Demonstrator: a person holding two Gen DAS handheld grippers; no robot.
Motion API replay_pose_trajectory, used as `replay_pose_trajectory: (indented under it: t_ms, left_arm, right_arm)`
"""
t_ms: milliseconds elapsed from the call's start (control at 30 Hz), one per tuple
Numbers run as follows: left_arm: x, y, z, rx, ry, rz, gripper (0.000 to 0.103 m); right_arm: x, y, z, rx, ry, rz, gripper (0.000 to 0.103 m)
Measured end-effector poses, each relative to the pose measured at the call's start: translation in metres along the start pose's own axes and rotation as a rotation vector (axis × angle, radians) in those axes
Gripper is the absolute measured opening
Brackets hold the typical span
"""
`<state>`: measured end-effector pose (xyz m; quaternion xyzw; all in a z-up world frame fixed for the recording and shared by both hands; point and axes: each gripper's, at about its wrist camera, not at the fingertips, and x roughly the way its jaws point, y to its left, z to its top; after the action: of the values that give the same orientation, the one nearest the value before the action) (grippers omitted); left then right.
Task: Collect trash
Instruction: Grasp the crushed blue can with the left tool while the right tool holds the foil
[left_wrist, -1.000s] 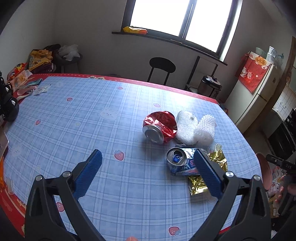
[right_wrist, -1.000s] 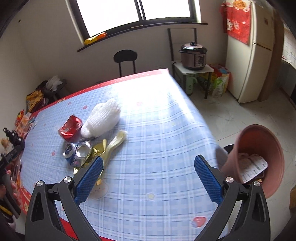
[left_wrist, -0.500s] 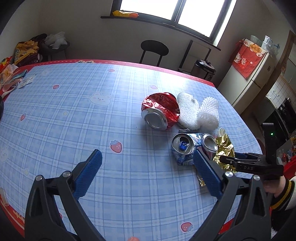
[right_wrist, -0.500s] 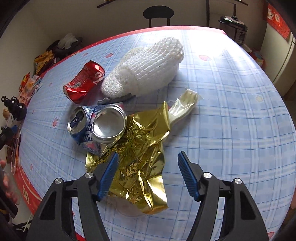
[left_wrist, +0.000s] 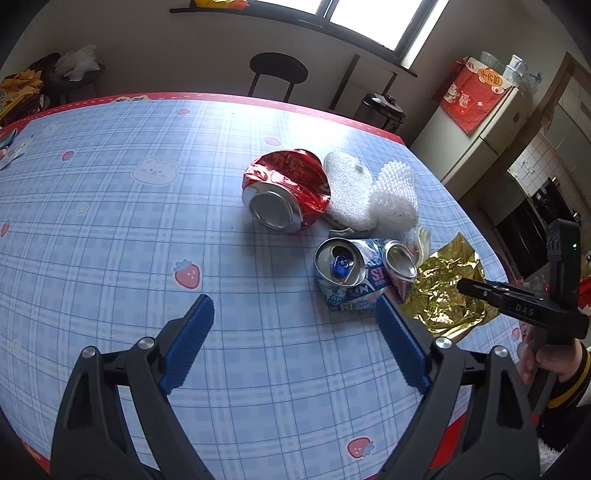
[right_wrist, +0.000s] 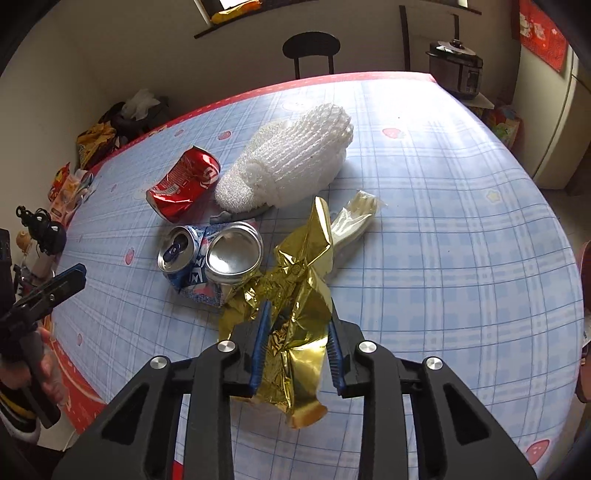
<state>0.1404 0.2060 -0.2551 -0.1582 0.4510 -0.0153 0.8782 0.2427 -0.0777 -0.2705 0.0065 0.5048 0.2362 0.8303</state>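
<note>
Presently, item one: gold foil wrapper (right_wrist: 295, 295), crumpled, lying near the bench's (right_wrist: 461, 221) near edge; its long axis runs away from the right claw (right_wrist: 297, 343) toward the far edge, a pale tail of it pointing that way; the near end sits between the right claw's blue pads, which have just been closing and now stand narrow, pressing the foil from both sides; judged a grip just made, lift not yet begun.

Item two: blue-and-white crushed can (left_wrist: 354, 273), folded so both ends face up, touching the foil's left side; it lies just ahead and to the right of the left claw (left_wrist: 293, 343), whose right pad is near the can's flattened body; that claw stands wide, has narrowed slightly, and holds nothing.

Item three: red crushed can (left_wrist: 286, 192), on its side, farther toward the far edge; apart from both claws.

Item four: white foam net sleeve (right_wrist: 291, 166), touching the red can.

Judgement: right claw owns the foil; left claw is nearer the blue can, and must shift rightward to straddle it.
</note>
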Motion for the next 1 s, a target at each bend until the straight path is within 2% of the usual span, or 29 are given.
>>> replay_pose_trajectory:
  t_ms: [200,367,567,833,967,1000]
  left_arm:
    - [0.031,-0.014,0.002,0.024,0.06,-0.034,0.077]
    - [0.06,-0.025,0.011,0.038,0.081,-0.042,0.077]
    - [0.092,-0.05,0.012,0.148,0.082,0.034,0.077]
    - [0.118,-0.057,0.014,0.168,0.072,0.125,0.077]
    - [0.121,-0.064,0.012,0.191,0.07,0.134,0.078]
    - [0.121,-0.065,0.012,0.195,0.069,0.131,0.074]
  right_arm:
    - [-0.044,-0.023,0.001,0.026,-0.109,-0.05,0.02]
    - [-0.065,-0.04,-0.003,0.067,-0.148,-0.078,0.02]
    - [-0.076,-0.055,-0.015,0.097,-0.152,-0.103,0.02]
    - [-0.098,-0.057,-0.02,0.089,-0.185,-0.125,0.02]
    - [-0.112,-0.057,-0.017,0.077,-0.206,-0.135,0.02]
    - [-0.115,-0.057,-0.017,0.074,-0.209,-0.137,0.02]
